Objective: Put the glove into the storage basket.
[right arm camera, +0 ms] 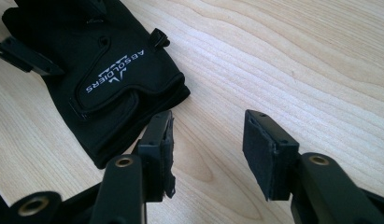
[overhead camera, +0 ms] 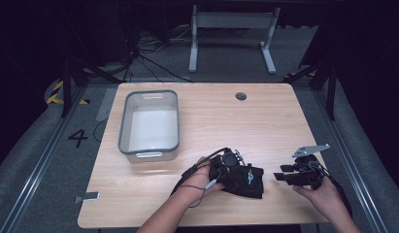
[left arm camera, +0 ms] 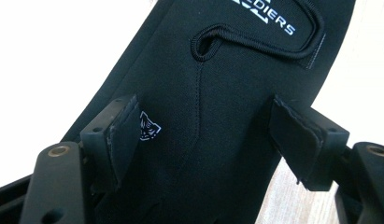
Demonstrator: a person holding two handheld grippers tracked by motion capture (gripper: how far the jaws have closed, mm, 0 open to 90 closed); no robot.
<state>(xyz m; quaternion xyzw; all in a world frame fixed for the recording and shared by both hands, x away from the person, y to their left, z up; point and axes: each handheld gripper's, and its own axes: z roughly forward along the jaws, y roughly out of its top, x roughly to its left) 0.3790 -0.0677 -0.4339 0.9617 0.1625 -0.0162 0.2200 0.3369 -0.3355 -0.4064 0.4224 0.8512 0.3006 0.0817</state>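
Observation:
A black glove (overhead camera: pixel 251 180) with white lettering lies flat on the wooden table near its front edge. My left gripper (overhead camera: pixel 240 170) hovers over the glove's left part; in the left gripper view the glove (left arm camera: pixel 217 84) spreads between and beneath the wide-apart jaws of that gripper (left arm camera: pixel 213 128), and the pads do not press on it. My right gripper (overhead camera: pixel 280 174) stands open just right of the glove. In the right gripper view its left jaw sits beside the cuff of the glove (right arm camera: pixel 110 79), while bare wood shows between the jaws of the gripper (right arm camera: pixel 208 140).
A grey-rimmed white bin (overhead camera: pixel 123 124) stands at the table's left, with nothing in it. A round cable hole (overhead camera: pixel 241 96) is at the back edge and a small metal tab (overhead camera: pixel 88 197) at the front left corner.

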